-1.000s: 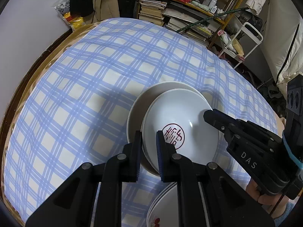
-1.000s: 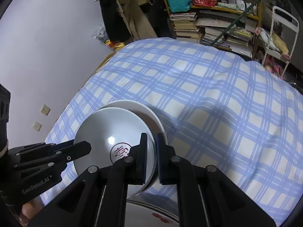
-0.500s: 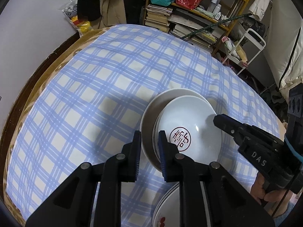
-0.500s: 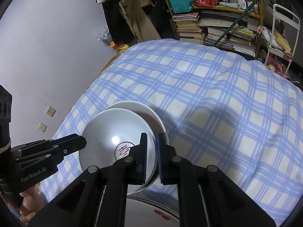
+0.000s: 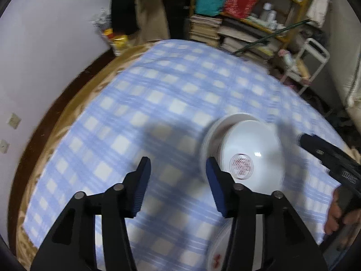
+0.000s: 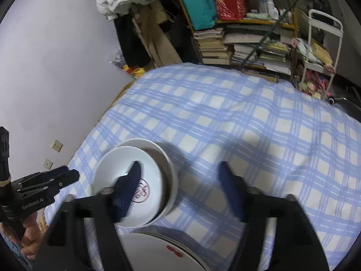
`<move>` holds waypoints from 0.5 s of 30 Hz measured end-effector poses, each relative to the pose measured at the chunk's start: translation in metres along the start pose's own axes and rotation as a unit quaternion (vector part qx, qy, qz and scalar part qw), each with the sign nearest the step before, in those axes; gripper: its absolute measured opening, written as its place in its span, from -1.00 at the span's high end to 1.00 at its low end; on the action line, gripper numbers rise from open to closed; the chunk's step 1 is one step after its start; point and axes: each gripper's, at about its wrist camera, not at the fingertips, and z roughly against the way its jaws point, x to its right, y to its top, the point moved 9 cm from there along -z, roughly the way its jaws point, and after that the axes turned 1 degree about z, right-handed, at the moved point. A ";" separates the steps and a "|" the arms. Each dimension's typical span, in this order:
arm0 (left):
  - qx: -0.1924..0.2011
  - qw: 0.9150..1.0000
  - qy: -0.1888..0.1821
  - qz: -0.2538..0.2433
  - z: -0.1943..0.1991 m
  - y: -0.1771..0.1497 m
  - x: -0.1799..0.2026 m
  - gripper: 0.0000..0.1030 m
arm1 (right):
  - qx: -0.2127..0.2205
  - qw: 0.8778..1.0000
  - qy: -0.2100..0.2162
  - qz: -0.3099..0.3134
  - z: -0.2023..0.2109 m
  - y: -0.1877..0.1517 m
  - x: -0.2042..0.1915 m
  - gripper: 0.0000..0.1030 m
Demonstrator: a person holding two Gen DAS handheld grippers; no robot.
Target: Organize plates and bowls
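A white bowl with a red round mark [image 5: 250,155] sits nested in a stack of white bowls [image 5: 211,135] on the blue checked tablecloth [image 5: 158,103]. My left gripper [image 5: 178,169] is open and empty, just left of the stack. My right gripper [image 6: 180,176] is open and empty above the same stack [image 6: 168,164]; its left finger overlaps the marked bowl [image 6: 126,164] in view. A stack of white plates with red marks [image 6: 162,251] lies at the near edge, and also shows in the left wrist view [image 5: 217,250].
The cloth covers a round table with a brown rim [image 5: 74,103]. A white wall [image 6: 56,67] is on the left. Shelves with books and bags [image 6: 243,36] and a white cart [image 6: 320,52] stand beyond the table.
Both grippers have opened and let go of the marked bowl's rim. Both have drawn back and up from the stack; the bowl rests on the stack.
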 end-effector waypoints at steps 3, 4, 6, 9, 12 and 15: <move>-0.019 1.000 -0.011 0.009 -0.010 -0.004 -0.006 0.00 | -0.005 1.000 -0.003 -0.002 -0.005 -0.003 0.007 -1.00; -0.024 1.000 -0.015 0.009 -0.013 -0.005 -0.005 -0.01 | -0.009 1.000 -0.004 -0.001 -0.008 -0.004 0.009 -1.00; -0.029 0.999 -0.013 0.008 -0.018 -0.006 -0.006 -0.09 | -0.016 1.000 -0.012 -0.001 -0.015 -0.008 0.015 -1.00; -0.030 0.999 -0.013 0.007 -0.022 -0.007 -0.004 -0.16 | -0.025 0.999 -0.021 -0.010 -0.025 -0.014 0.027 -1.00; -0.036 0.999 -0.014 0.003 -0.025 -0.009 -0.001 -0.17 | -0.030 0.999 -0.029 -0.013 -0.032 -0.020 0.033 -1.00; -0.041 0.999 -0.015 -0.004 -0.027 -0.012 0.002 -0.17 | -0.039 0.998 -0.041 -0.009 -0.040 -0.024 0.038 -1.00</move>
